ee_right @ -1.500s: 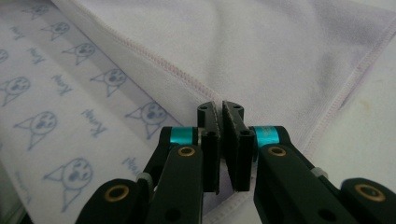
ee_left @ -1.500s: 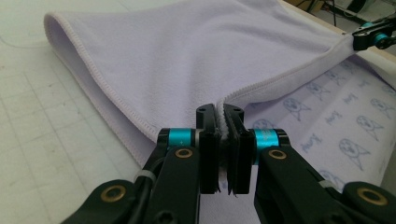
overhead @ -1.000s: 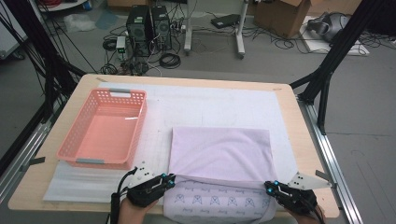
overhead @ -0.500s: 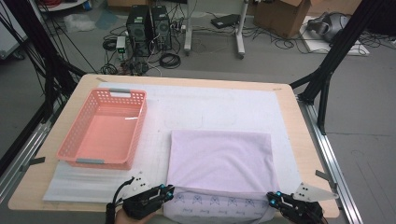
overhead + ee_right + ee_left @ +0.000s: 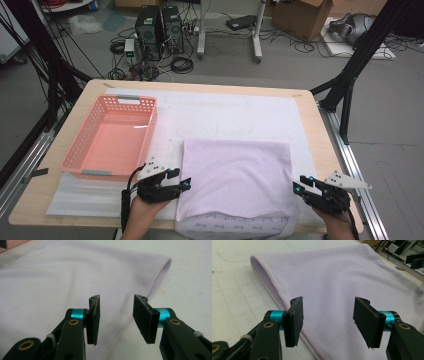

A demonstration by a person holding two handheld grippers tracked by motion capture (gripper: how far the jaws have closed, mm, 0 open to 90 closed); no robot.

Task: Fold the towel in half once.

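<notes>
I have the folded lavender cloth (image 5: pixel 235 177) lying flat in the lower middle of the high view, on the white mat (image 5: pixel 240 115) that covers the tabletop (image 5: pixel 305 100), with its printed underside peeking out along the near edge. My left gripper (image 5: pixel 184 184) sits at the cloth's lower left side and my right gripper (image 5: pixel 299 187) at its lower right side, one at each side so I can work the cloth evenly. Both stand wide open and hold nothing; in the left gripper view the jaws straddle the cloth's folded side edge, and in the right gripper view they hang just above the opposite edge. The pink basket (image 5: pixel 112 137) waits at the left of the frame, apart from the cloth, probably as the place to put it once folded.
</notes>
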